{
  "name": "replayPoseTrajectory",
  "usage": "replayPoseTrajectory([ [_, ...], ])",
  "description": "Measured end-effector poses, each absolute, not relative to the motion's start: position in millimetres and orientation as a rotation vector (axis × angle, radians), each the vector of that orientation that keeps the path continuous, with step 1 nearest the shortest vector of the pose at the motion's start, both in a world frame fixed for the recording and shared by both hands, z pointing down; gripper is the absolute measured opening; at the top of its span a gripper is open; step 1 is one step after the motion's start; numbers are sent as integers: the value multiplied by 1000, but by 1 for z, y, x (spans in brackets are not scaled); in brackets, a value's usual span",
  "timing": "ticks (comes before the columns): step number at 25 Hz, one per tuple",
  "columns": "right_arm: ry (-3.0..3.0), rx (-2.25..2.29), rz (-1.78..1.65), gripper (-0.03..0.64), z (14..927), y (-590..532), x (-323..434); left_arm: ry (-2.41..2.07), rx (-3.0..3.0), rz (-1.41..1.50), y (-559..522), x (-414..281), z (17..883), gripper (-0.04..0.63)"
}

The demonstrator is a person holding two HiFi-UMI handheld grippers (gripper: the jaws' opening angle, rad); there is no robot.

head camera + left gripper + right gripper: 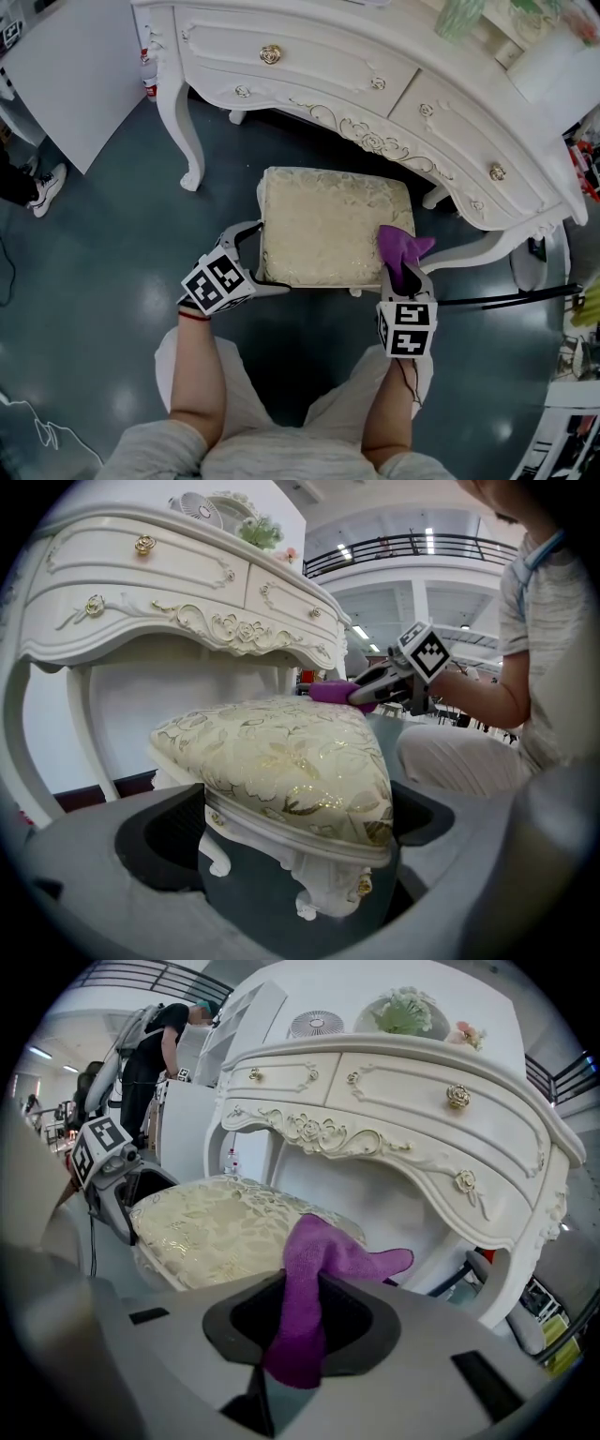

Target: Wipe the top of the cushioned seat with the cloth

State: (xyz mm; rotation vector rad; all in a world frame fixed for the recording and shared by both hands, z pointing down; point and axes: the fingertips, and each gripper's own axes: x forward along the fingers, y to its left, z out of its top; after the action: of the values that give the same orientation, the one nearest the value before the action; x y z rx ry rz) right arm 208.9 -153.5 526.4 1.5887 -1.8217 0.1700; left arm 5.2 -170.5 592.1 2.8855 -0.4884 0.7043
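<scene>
Right gripper (398,274) pinches the purple cloth (403,246) over the cushioned seat's (328,225) near right corner. Left gripper (261,262) sits spread around the near left corner. Cloth looks soft, light and floppy, so a mid-fold hold suits.

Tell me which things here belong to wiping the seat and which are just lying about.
For the job: cloth, in the shut right gripper; cushioned seat; left gripper, open round the seat's corner.
Just about: dressing table, fan, flowers, bottle.
</scene>
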Motion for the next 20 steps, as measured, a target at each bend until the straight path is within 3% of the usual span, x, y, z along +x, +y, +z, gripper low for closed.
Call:
replayPoseTrajectory([
  [20, -1979, 1429, 153, 87, 526, -156, 136, -488, 2884, 702, -170, 6, 592, 591],
])
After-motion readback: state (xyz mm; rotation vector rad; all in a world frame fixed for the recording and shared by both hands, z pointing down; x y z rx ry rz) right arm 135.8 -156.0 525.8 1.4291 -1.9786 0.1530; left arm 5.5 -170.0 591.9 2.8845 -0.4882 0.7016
